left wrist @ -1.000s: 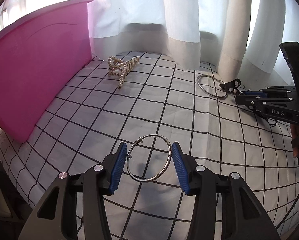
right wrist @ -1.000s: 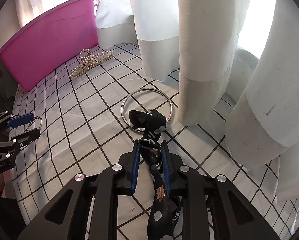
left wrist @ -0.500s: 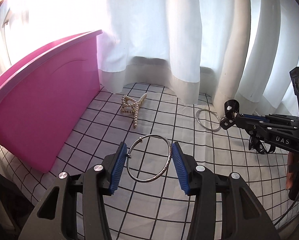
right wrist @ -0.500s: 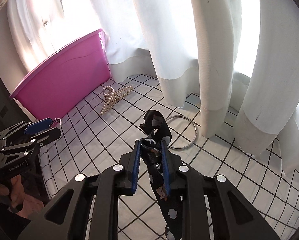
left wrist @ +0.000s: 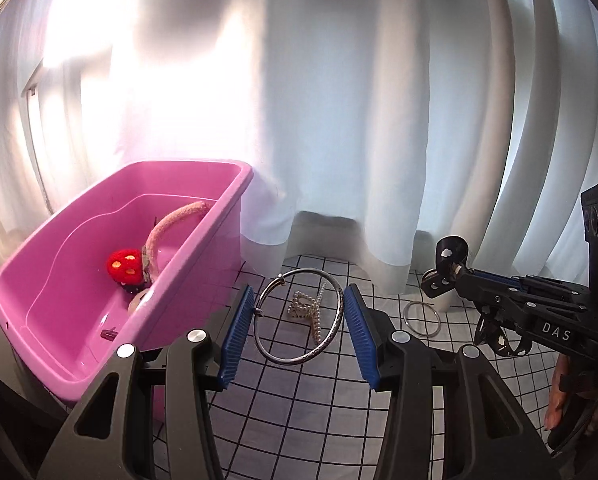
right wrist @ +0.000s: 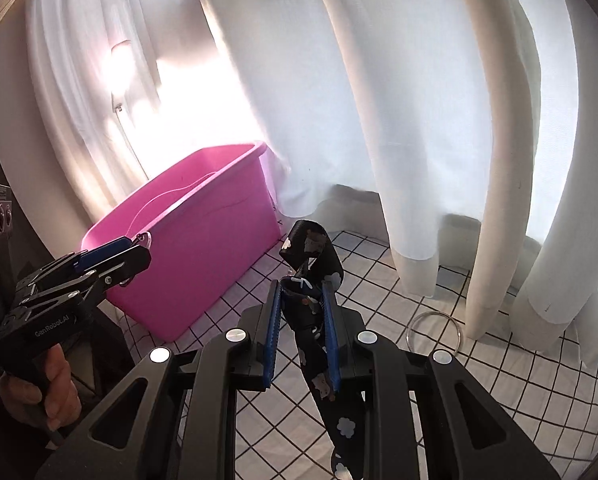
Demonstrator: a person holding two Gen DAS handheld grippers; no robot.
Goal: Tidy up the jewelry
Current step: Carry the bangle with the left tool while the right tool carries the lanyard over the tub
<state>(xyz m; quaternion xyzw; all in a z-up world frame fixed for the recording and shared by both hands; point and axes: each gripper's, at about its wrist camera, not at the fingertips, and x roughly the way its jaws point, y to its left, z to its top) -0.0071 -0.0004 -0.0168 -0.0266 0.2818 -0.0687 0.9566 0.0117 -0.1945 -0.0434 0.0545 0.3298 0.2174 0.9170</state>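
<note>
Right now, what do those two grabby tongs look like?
Both tongs are black plastic with cut-out holes, round silver screws and ribbed blue pads on the inner faces. The left tongs have "GenRobot.AI" written in white on the side. The right tongs have "DAS" written in white on the side. Each has a black pistol-style handle.

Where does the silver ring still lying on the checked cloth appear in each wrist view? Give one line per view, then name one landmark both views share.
Left wrist view: the loose silver ring lies right of centre on the checked cloth, near the curtain hem.
Right wrist view: the same ring lies lower right, at the foot of the curtain folds.
Shared landmark: the pink tub.
</note>
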